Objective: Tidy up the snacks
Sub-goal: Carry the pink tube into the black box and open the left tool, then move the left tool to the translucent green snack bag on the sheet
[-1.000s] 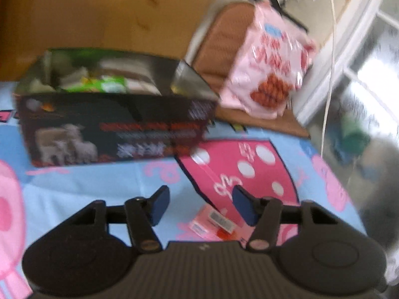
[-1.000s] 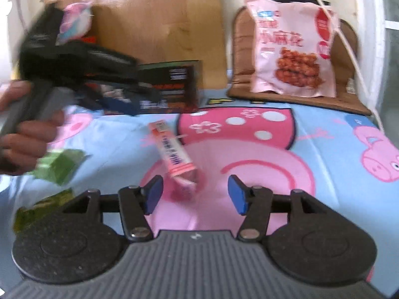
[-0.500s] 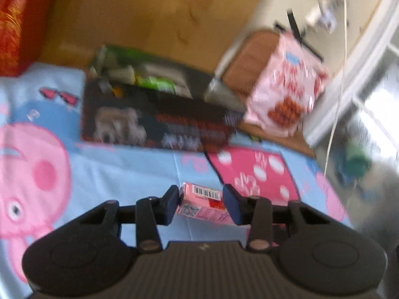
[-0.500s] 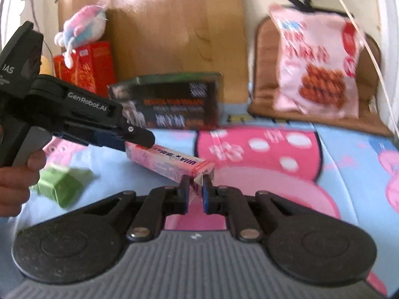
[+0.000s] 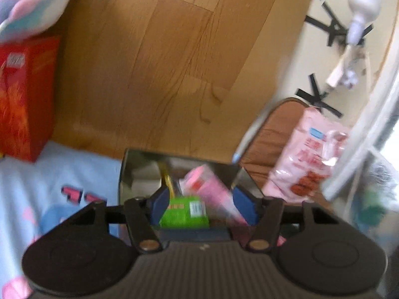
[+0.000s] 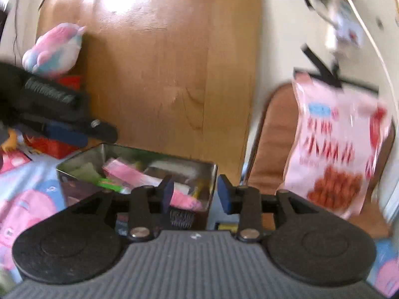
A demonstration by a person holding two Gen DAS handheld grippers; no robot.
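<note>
Looking past both grippers, you have the open snack box (image 6: 139, 172) on the cartoon-print blanket (image 5: 62, 174), in front of the wooden board (image 6: 162, 74). The big pink bag (image 6: 336, 144) leans on the brown chair (image 6: 269, 137), off to the right and well apart from the box.

Inside the box, the long pink carton (image 5: 212, 186) lies tilted, its long axis running from the far middle toward your near right, resting over the green pack (image 5: 184, 211).

Your left gripper (image 5: 199, 201) hovers over the box with jaws opening; the carton sits in the gap, but the pads do not seem to press it. Your right gripper (image 6: 194, 191) is also opening, nothing held, its gap over the box's right corner. The left is nearer the carton.
</note>
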